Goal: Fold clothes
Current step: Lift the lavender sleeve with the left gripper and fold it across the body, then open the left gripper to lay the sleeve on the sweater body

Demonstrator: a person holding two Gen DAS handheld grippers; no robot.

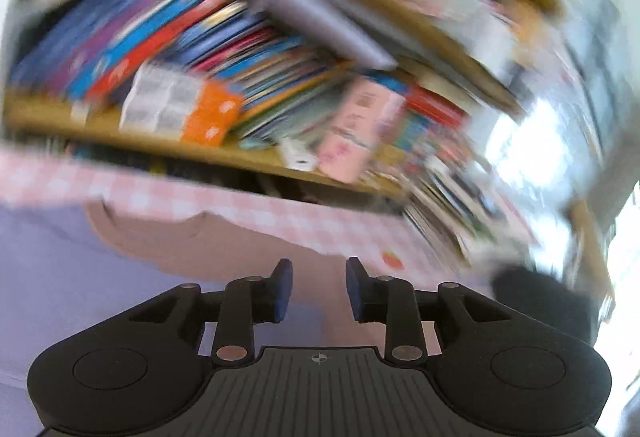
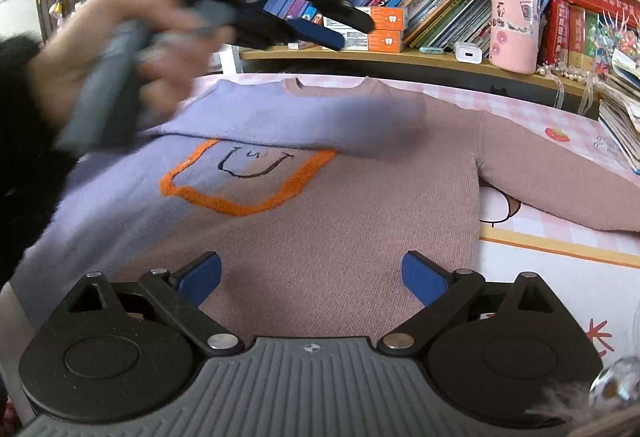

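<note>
A lilac and dusty-pink sweater [image 2: 320,221] with an orange outlined patch lies flat on the pink checked table cover [image 2: 560,117]. Its left lilac sleeve [image 2: 304,125] is folded across the chest; its right pink sleeve [image 2: 560,173] lies stretched out to the right. My right gripper [image 2: 310,277] is open and empty, low over the sweater's lower body. My left gripper [image 1: 319,291] is open and empty, raised above the sweater [image 1: 100,277]; it also shows in the right wrist view [image 2: 320,29], hand-held at upper left. The left wrist view is motion-blurred.
A wooden shelf [image 2: 400,55] packed with books runs behind the table. On it stand a pink cylindrical tin [image 2: 514,17], orange boxes [image 2: 380,33] and a white charger [image 2: 468,53]. A stack of books [image 2: 620,117] sits at the table's right edge.
</note>
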